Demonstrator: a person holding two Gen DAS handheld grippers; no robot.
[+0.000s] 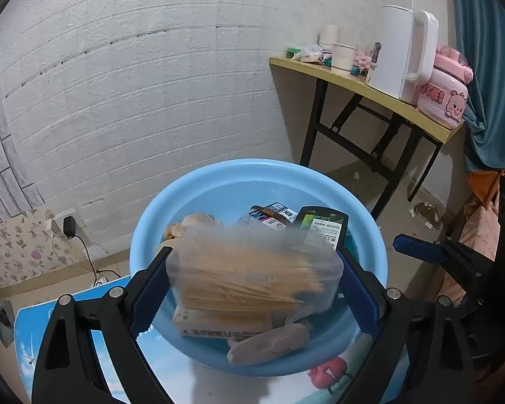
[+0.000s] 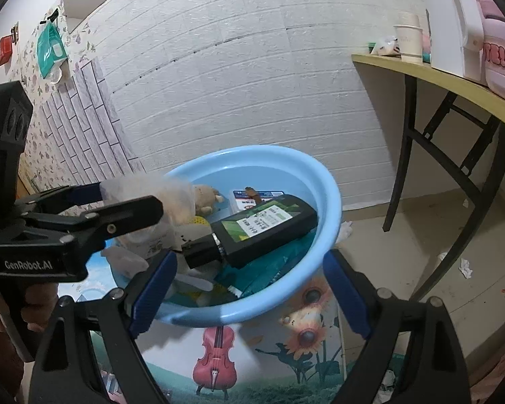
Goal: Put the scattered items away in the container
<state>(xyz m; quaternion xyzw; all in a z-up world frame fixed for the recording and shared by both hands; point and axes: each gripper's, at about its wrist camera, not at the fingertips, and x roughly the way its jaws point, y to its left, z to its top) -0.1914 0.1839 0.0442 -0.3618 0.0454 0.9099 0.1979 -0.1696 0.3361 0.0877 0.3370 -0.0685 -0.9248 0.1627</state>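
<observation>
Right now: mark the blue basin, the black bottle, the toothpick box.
blue basin (image 2: 330,208), right wrist view, right rim.
black bottle (image 2: 269,227), right wrist view, body.
toothpick box (image 1: 252,269), left wrist view, front wall.

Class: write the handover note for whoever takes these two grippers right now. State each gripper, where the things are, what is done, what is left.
Left gripper: shut on clear box of wooden sticks, held over the blue basin.
Right gripper: open, empty, near the basin's front rim.
Done: black bottle, plush toy, packets already in the basin.
Left: release the box into the basin. No other scattered items show in these views.
</observation>
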